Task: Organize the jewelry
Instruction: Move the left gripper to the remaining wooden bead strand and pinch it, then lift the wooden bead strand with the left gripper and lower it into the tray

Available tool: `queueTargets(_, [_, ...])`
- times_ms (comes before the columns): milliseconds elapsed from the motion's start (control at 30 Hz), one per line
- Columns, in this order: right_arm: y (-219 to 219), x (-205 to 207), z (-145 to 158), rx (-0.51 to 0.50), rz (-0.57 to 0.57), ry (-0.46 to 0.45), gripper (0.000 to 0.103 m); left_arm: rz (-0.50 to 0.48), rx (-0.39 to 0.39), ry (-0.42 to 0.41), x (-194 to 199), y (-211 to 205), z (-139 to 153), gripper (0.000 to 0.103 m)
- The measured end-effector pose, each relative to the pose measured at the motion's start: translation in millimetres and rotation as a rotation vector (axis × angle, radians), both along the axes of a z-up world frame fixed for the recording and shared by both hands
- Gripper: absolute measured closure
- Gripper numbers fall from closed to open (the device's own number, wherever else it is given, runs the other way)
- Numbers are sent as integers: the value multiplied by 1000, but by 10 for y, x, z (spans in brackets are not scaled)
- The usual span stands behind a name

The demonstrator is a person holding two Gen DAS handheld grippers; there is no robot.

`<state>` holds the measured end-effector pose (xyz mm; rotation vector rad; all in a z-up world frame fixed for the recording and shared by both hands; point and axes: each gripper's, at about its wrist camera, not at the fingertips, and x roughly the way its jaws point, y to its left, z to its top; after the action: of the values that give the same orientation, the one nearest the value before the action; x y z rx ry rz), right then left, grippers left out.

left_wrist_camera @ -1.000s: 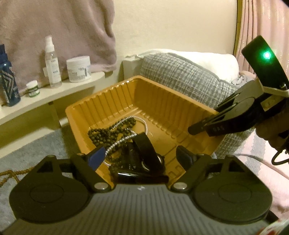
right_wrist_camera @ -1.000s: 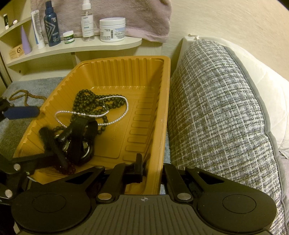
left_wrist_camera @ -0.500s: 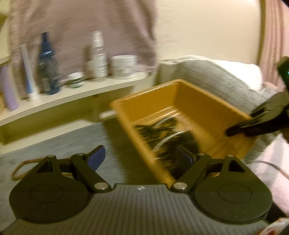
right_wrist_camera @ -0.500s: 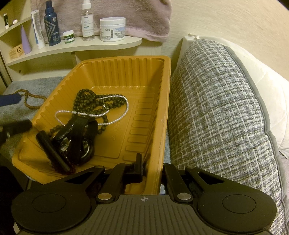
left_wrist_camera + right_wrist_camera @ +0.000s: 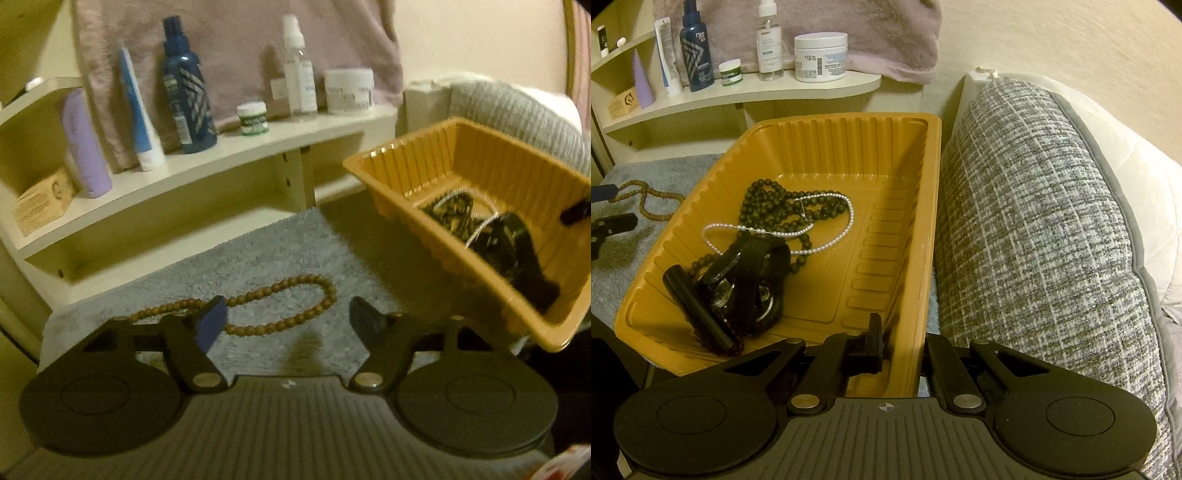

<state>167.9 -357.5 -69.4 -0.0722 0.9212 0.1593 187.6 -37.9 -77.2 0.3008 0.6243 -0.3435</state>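
A brown wooden bead strand (image 5: pixel 291 284) lies on the grey rug (image 5: pixel 258 251), left of the orange tray (image 5: pixel 399 157). My left gripper (image 5: pixel 288 319) hovers low over it. Its jaws are closing, with the strand's loop just ahead and partly between the fingers, which do not press on it. From the right wrist view the left gripper (image 5: pixel 609 207) shows at the left edge beside the strand (image 5: pixel 642 201). My right gripper (image 5: pixel 905 345) is shut on the near right wall of the orange tray (image 5: pixel 827 125). In the tray lie black beads (image 5: pixel 764 206), a pearl strand (image 5: pixel 827 243) and black watches (image 5: pixel 746 280).
A cream shelf (image 5: pixel 229 155) with bottles, tubes and jars stands behind the rug, and a pink towel (image 5: pixel 236 55) hangs above it. A grey woven cushion (image 5: pixel 1034 229) presses against the tray's right side, with a white pillow behind it.
My left gripper has swung left out of the tray to the rug, over the brown beads, and its jaws have narrowed. The right gripper and the tray have stayed put.
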Motion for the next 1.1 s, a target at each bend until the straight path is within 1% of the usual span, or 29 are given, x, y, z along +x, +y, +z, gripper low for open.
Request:
queueTargets(33, [-1,0,0,0,0,0,99,-17,18,1,17,-10,-23,44])
queueTargets(67, [-2,3,-3,1,-1,1,99,-31,33,6,38,-20,-39,46])
queueTargets(100, [-4,3,-2,3,-3,2,99,-48,45,9,57,-33,-52,52])
queueTargets(167, [-2,3,-7,2,-3,2,99,-81,62,17,102,-53,-80,59])
queueTargets(200, [-4,4,-7,3,-3,3,99,-92,69,22,121,-66,-96,64])
queueTargets(333, [-9,11,-10,4,-2,4,99,-135,100,40,217,-115,-160,76])
queueTargets(433, [-17,16,-13,4,-1,5,99,-170,127,52,264,-163,-197,80])
queueTargets(567, [-14,15,-14,4,-2,5,99,-218,161,72,311,-210,-235,80])
queueTargets(700, [-16,18,-20,6,-3,7,98,-235,155,99,375,-205,-224,81])
queueTargets(800, [-16,18,-21,6,-3,7,98,-253,143,136,412,-214,-212,91])
queueTargets(867, [-17,17,-19,4,-2,5,99,-262,160,141,404,-246,-213,96])
queueTargets(967, [-22,23,-23,4,-1,5,99,-256,180,132,366,-269,-209,97])
queueTargets(1100, [-12,19,-15,3,0,3,99,-204,149,110,314,-178,-152,97])
